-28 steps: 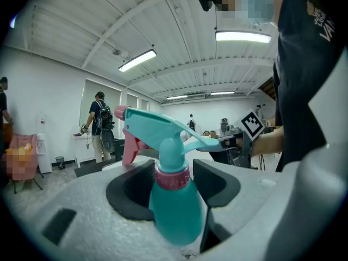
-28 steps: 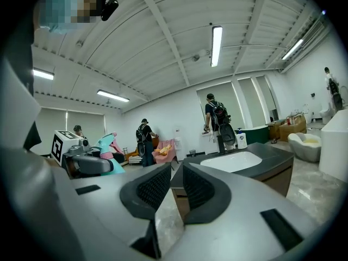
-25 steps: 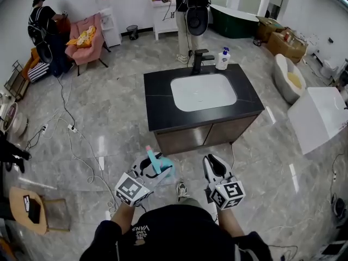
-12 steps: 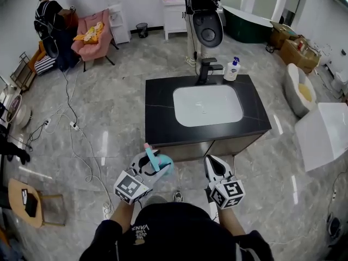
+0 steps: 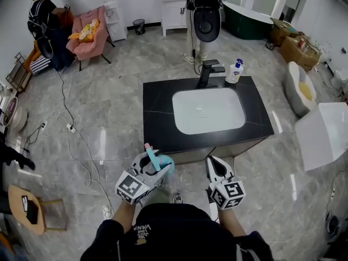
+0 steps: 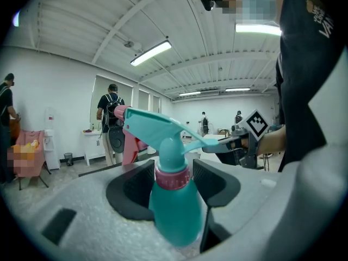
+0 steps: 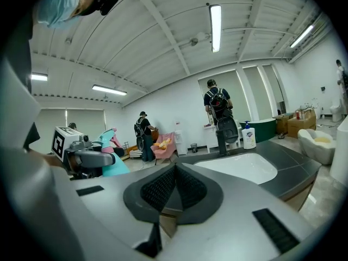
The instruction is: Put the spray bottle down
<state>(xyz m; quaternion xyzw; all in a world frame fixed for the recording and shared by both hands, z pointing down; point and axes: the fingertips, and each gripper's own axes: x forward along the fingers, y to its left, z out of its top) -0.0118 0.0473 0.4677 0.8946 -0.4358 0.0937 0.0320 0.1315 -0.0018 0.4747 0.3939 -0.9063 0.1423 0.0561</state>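
**Item 1: spray bottle [image 6: 173, 211], teal w/ pink collar.** Location: btwn the jaws of your L gripper [image 5: 152, 170], held in the air just short of the counter edge, not set down yet.
- Grip: L jaws closed on the bottle at the shoulder, right by the collar. Body hangs below the pads, trigger head stands above them.
- Why, prob.: a hold high on the neck leaves the base free, so it can land flat w/o the jaws hitting the surface first.
- Long axis: approx. upright, crossing the line of the jaws, base low and head up; a slight lean is possible, can't say which way.
- Pointing: nozzle (pink tip) runs out past the jaw tips and to the tool's left; trigger lever reaches toward the R tool.

**Item 2: R gripper [image 5: 216, 170].** Jaws together, nothing btwn them. Sits beside the L tool at about the same reach. Idle, prob. because this is a one-tool job.

**Item 3: black counter [image 5: 157, 107] w/ sink [image 5: 208, 110].** Ahead of both tools' tips, near. Bare top to the left of the basin looks like the likeliest spot to put it down.
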